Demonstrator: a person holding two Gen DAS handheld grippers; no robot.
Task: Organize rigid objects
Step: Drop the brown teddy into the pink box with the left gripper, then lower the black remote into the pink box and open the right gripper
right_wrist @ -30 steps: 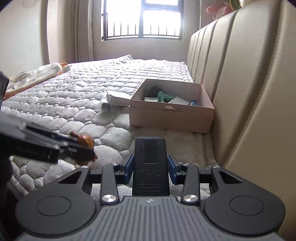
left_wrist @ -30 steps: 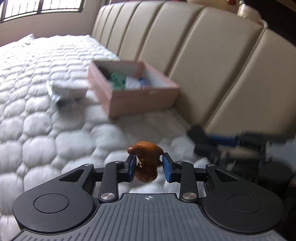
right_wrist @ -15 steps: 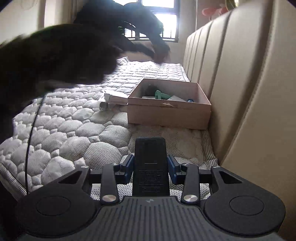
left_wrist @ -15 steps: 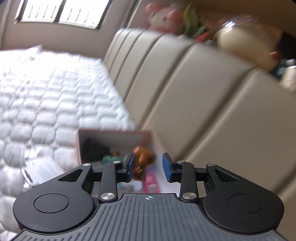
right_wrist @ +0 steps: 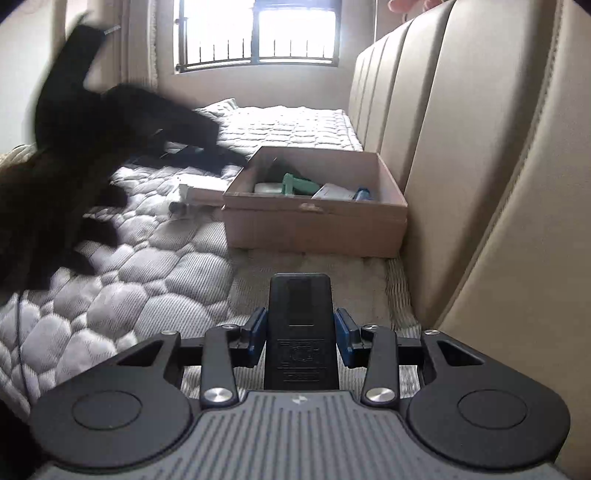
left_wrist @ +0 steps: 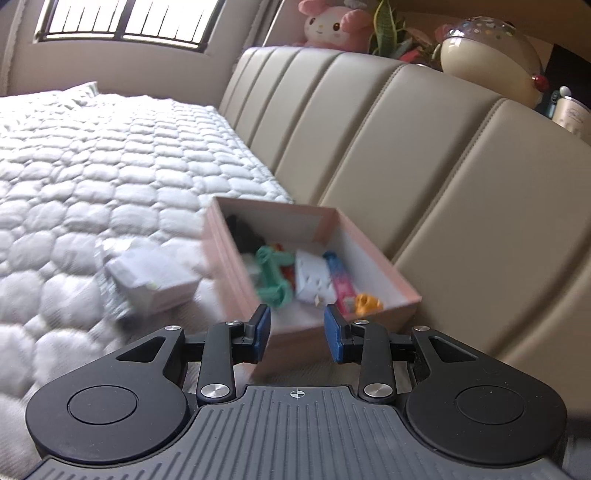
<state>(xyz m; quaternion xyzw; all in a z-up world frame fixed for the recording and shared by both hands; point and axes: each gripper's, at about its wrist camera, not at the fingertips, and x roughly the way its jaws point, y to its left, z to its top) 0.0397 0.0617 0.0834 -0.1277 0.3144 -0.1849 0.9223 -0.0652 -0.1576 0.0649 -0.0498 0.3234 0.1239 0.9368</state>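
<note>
Clamped on a black remote (right_wrist: 302,325) whose long axis runs forward, the right gripper (right_wrist: 301,341) faces the pink box (right_wrist: 314,229) ahead, while the left gripper (left_wrist: 297,334) hangs empty, jaws apart, just short of it.

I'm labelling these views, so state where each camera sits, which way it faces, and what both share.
Left wrist: on the left hand-held gripper, angled down over the open pink box beside the beige headboard; its own fingers show, apart and empty.
Right wrist: on the right hand-held gripper, facing along the quilted mattress toward the window; its fingers are shut on a black remote, and a blurred dark arm crosses on the left.
Shared: the box, mattress, headboard and window.
</note>
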